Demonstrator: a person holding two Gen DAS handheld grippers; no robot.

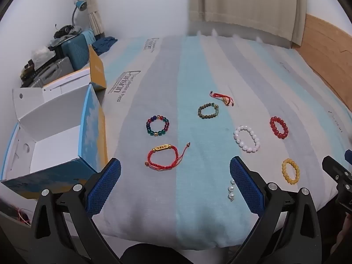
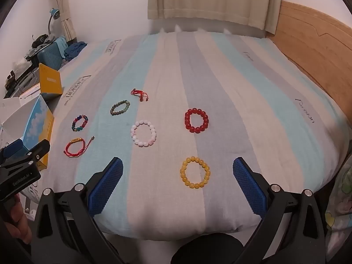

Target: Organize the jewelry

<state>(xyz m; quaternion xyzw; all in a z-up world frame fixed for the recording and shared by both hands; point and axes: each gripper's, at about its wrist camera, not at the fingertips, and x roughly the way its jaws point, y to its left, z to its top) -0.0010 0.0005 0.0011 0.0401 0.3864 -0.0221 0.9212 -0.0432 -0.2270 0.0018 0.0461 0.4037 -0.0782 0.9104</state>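
Currently, the open box (image 1: 55, 145) sits at far left on the striped bedspread (image 1: 198, 66). The left gripper (image 1: 175, 183), jaws spread and empty, hovers near the red cord bracelet (image 1: 164, 157). The right gripper (image 2: 177, 181), likewise spread, frames the yellow bead bracelet (image 2: 195, 172).

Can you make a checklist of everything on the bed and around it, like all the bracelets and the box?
Surface: striped bedspread, flat.
Job's things: seven bracelets lying apart: yellow bead bracelet, red bead bracelet, white bead bracelet, green bead bracelet, multicolour bead bracelet, red cord bracelet with gold bar, small red cord bracelet. Open box at the bed's left edge.
Clutter: small pearl pieces near the front edge.
Grippers: left tool and right tool open, holding nothing.
Cables: nothing seen.
Surroundings: curtains, wooden headboard, suitcases, lamp.
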